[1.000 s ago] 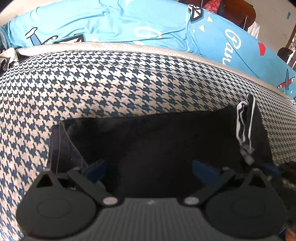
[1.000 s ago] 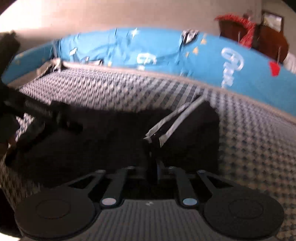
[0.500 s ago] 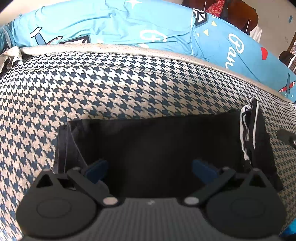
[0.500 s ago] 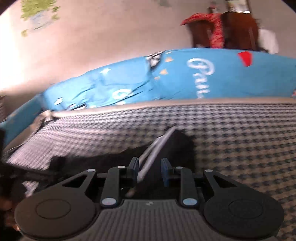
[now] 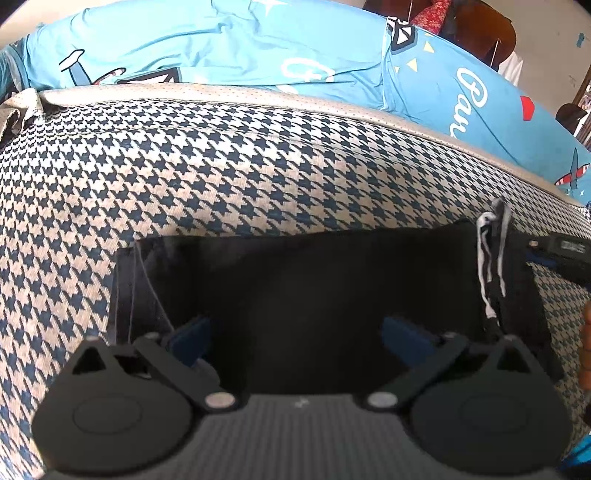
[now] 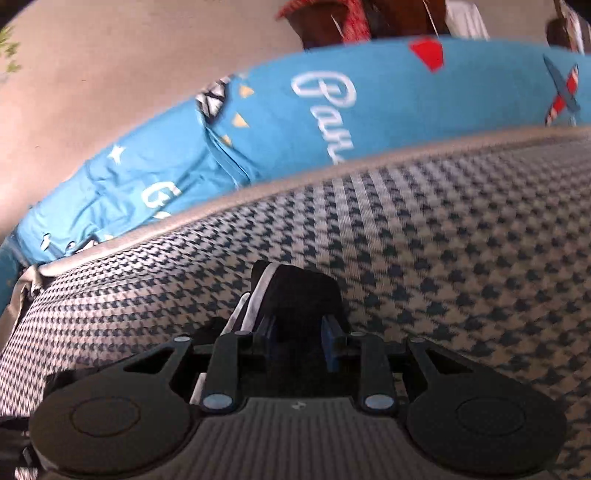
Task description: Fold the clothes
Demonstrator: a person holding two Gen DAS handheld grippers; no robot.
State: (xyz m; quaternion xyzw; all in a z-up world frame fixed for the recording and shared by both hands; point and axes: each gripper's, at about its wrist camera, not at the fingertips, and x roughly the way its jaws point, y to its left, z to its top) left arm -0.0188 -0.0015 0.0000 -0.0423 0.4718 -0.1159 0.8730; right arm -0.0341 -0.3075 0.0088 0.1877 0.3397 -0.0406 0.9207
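Note:
A black garment [image 5: 314, 288] lies folded in a flat rectangle on the houndstooth surface [image 5: 258, 177]. Its white-striped edge [image 5: 487, 266] runs along the right side. My left gripper [image 5: 297, 338] hovers low over the garment's near edge, open wide, with nothing between its blue pads [image 5: 192, 339]. My right gripper [image 6: 300, 345] is at the garment's right end, also seen in the left wrist view [image 5: 561, 251]. Its jaws stand part open, and the bunched striped end [image 6: 295, 291] rises between and just beyond them.
Blue printed bedding [image 5: 258, 48] is heaped along the far edge of the surface, also in the right wrist view [image 6: 332, 110]. Dark wooden furniture [image 6: 388, 18] with a red cloth stands behind it. Bare houndstooth fabric [image 6: 461, 240] stretches to the right of the garment.
My right gripper's jaws went from shut on the striped edge to part open. It dropped low at the garment's right end. The left gripper barely moved.

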